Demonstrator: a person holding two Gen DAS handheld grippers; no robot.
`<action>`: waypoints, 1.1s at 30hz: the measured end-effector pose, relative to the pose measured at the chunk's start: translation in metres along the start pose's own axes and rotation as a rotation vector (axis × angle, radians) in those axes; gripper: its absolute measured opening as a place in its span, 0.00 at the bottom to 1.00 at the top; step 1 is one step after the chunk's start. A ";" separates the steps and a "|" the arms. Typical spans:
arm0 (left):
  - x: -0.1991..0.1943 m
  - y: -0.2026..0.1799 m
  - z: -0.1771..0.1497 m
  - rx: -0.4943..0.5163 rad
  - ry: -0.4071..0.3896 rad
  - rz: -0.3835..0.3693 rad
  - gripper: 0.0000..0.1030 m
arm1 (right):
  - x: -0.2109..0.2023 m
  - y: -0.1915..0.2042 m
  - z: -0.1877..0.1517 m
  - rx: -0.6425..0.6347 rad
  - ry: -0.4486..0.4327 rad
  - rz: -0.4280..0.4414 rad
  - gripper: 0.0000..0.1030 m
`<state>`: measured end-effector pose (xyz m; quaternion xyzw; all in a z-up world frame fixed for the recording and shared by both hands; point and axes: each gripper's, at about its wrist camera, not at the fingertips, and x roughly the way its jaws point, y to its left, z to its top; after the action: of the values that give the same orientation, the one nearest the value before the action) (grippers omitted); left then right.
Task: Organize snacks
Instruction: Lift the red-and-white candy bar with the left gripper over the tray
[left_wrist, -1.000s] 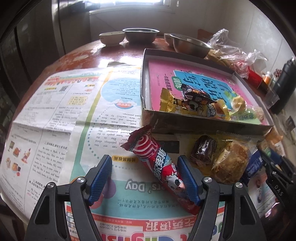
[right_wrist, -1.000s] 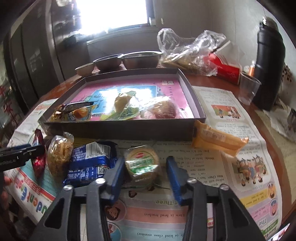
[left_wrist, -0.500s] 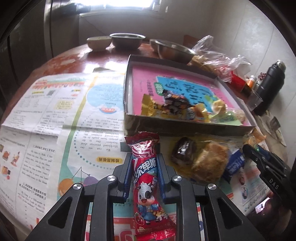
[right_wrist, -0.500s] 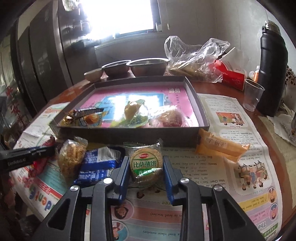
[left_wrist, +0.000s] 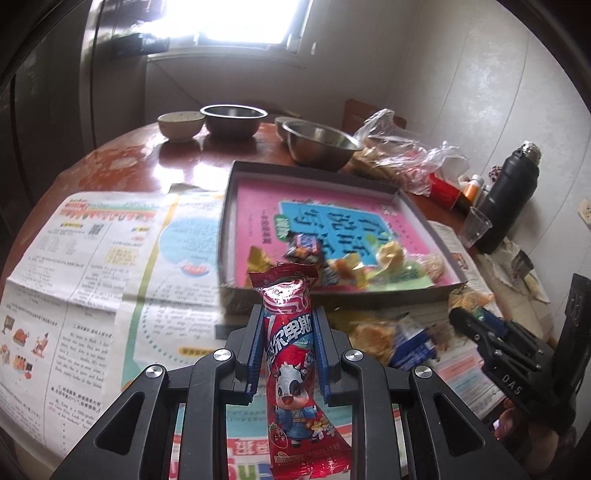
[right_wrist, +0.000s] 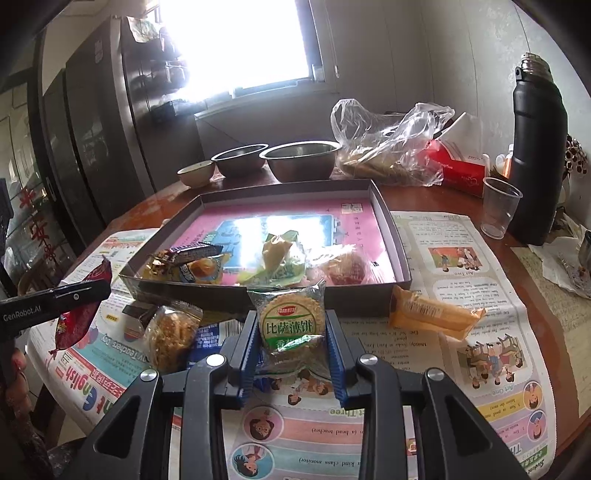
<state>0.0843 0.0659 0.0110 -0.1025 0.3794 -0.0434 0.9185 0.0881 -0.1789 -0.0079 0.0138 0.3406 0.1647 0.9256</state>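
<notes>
Two grippers each lift a snack above the newspaper-covered surface (right_wrist: 436, 236).
Left gripper (left_wrist: 289, 325) fingers pinch a red milk-candy packet (left_wrist: 293, 350); right gripper (right_wrist: 291, 332) fingers pinch a round biscuit pack (right_wrist: 291, 321), just before the shallow box (right_wrist: 388, 236).

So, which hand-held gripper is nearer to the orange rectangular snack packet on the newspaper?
Right. The right hand-held gripper, holding a round green biscuit pack, is just left of the orange packet; the left hand-held gripper is far left.
</notes>
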 end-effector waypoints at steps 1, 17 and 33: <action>0.000 -0.003 0.001 0.006 -0.003 -0.004 0.24 | -0.001 0.000 0.001 0.002 -0.004 0.000 0.33; 0.015 -0.037 0.029 0.058 -0.032 -0.080 0.24 | -0.001 -0.008 0.026 0.018 -0.047 -0.007 0.33; 0.039 -0.048 0.056 0.067 -0.047 -0.124 0.24 | 0.012 -0.002 0.054 0.000 -0.072 -0.017 0.33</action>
<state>0.1516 0.0219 0.0334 -0.0959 0.3490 -0.1104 0.9256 0.1312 -0.1726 0.0256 0.0168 0.3072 0.1561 0.9386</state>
